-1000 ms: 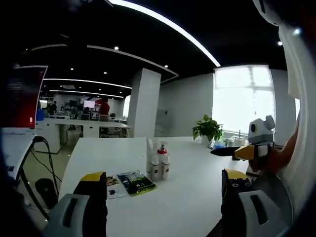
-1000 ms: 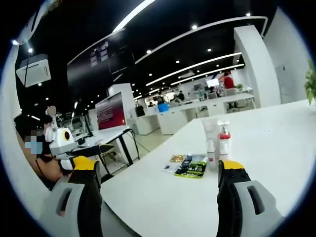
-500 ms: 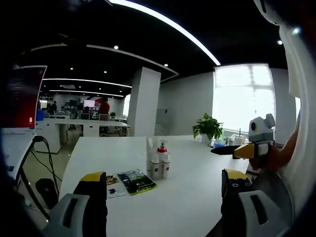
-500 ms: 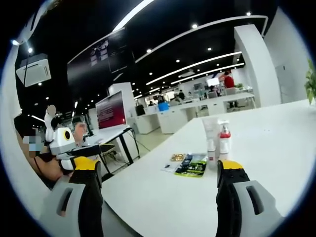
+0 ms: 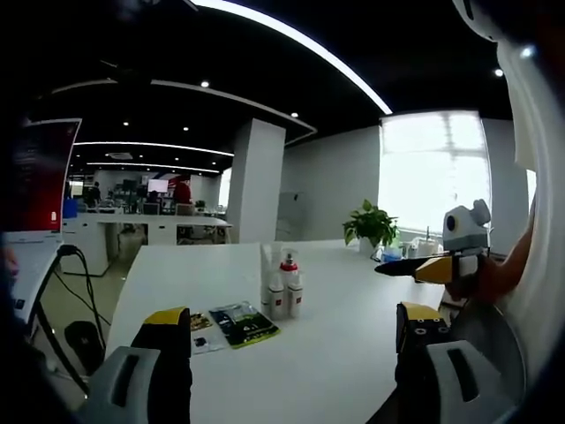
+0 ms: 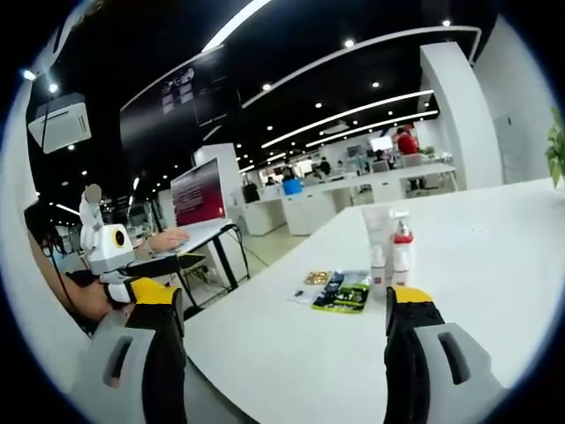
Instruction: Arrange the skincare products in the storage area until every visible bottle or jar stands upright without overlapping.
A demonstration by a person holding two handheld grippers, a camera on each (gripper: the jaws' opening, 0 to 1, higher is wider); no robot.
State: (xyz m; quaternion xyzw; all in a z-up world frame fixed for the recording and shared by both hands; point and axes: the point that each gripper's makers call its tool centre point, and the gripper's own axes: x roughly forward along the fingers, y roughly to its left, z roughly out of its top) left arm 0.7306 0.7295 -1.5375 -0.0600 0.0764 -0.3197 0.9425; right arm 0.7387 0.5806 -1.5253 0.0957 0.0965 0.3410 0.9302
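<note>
Both the left tongs (image 5: pixel 287 340) and right tongs (image 6: pixel 284 322) are hanging wide and empty, well short of the upright white skincare bottles (image 5: pixel 281 287) clustered mid-bench (image 5: pixel 335 353); approach low, one bottle at a time.

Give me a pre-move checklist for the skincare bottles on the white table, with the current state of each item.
1. Bottles upright: ok. The cluster of bottles stands upright on the white table.
2. Bottles not overlapping: cannot tell. They stand packed close together and too small to separate.
3. Left gripper ready: ok. Jaws spread wide, nothing between them.
4. Right gripper ready: ok. Jaws open and empty.
5. Approach path: not ok. The green pamphlet lies flat in front of the bottles.
6. Distance to the bottles: not ok. Both grippers sit well short of the cluster.
</note>
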